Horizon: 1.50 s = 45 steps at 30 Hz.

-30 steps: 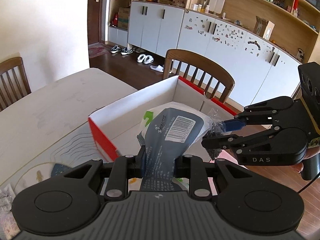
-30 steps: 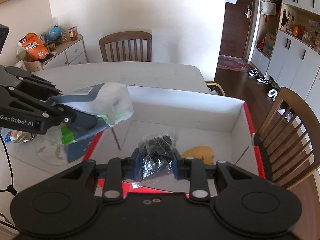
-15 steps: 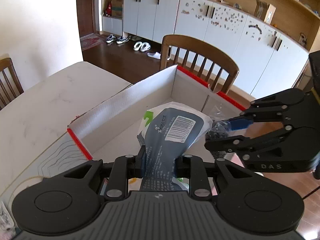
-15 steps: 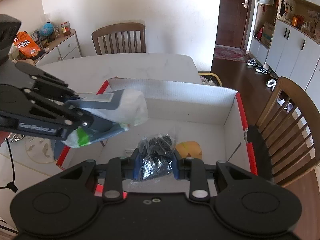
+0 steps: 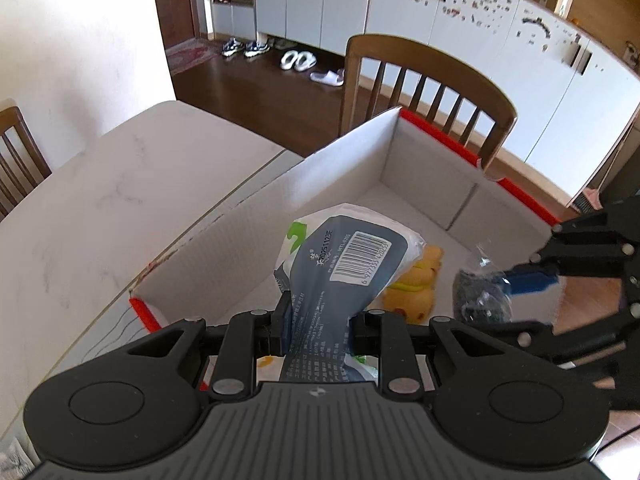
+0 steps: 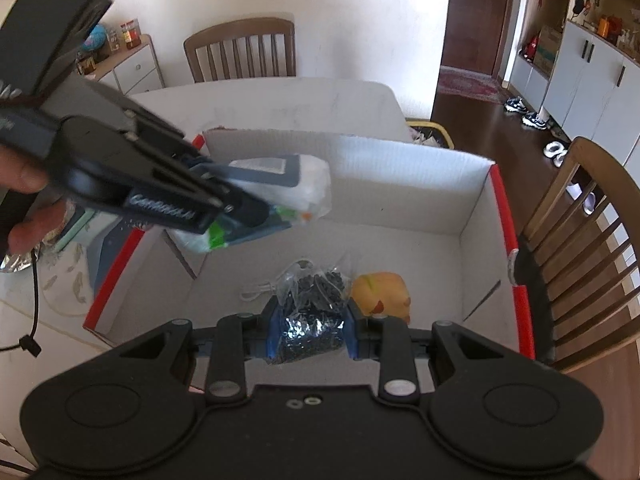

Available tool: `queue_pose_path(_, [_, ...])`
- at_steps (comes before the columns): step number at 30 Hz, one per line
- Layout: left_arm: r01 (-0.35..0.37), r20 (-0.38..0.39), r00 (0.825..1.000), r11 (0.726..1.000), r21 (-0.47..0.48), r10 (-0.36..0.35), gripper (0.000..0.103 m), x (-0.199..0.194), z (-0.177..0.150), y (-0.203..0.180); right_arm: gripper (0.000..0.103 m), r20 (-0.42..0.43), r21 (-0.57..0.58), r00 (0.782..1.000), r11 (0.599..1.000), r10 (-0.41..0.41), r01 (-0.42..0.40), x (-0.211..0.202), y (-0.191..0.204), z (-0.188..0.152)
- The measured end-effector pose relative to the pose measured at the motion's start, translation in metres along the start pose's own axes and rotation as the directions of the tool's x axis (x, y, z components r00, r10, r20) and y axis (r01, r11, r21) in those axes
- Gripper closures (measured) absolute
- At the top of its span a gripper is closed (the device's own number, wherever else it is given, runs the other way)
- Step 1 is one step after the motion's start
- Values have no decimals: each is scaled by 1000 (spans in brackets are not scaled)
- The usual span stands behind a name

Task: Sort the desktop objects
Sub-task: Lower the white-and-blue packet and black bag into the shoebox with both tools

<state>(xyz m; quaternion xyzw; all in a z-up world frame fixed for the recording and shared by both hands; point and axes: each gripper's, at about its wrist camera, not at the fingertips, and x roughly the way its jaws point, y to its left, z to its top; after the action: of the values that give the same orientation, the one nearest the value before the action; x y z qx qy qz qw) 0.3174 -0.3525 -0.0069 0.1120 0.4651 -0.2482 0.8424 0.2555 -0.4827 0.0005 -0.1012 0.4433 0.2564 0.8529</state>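
Both of my hands have come forward and down since a second ago, so now they hang right over the open box [image 5: 340, 168] and I can see its floor.

My left gripper [image 5: 318, 320] is pinched tight on the neck of a soft pack [image 5: 352, 252] with a bar code. The pack sits in the middle of the left view, above the box floor and not resting on it. My right gripper [image 6: 308, 326] is squeezed on a small clear bag of dark bits [image 6: 314, 300]. That bag is low in the middle of the right view, also up in the air over the box.

A yellow toy [image 6: 384, 294] already lies on the box floor, just right of the bag, and a thin white cord [image 6: 256, 292] lies to its left. So I think some sorting is done. These two things still need to be let go into the box. At the left edge of the right view more stuff waits on the table [image 6: 300, 100], like a shiny wrapper [image 6: 18, 260].

The two grippers are close together, so they could bump. The toy is right under the bag. A wooden chair [image 5: 424, 76] stands behind the box, out of the way.
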Motion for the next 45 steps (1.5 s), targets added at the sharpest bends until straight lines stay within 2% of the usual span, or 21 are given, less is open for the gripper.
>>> queue_pose_path(8, [-20,-76,997,1000,-6,19,81,31,11,6,73,-64,-30,998,999,16,-18,20,2,1])
queue_pose_path(21, [-69,-127,989,997,39,74,80,51,7,4,73,-153,-65,988,997,40,-50,47,11,-3])
queue_pose_path(45, [-27,-211,977,999,25,31,80,72,1,9,72,-214,-51,977,999,8,-19,70,7,-3])
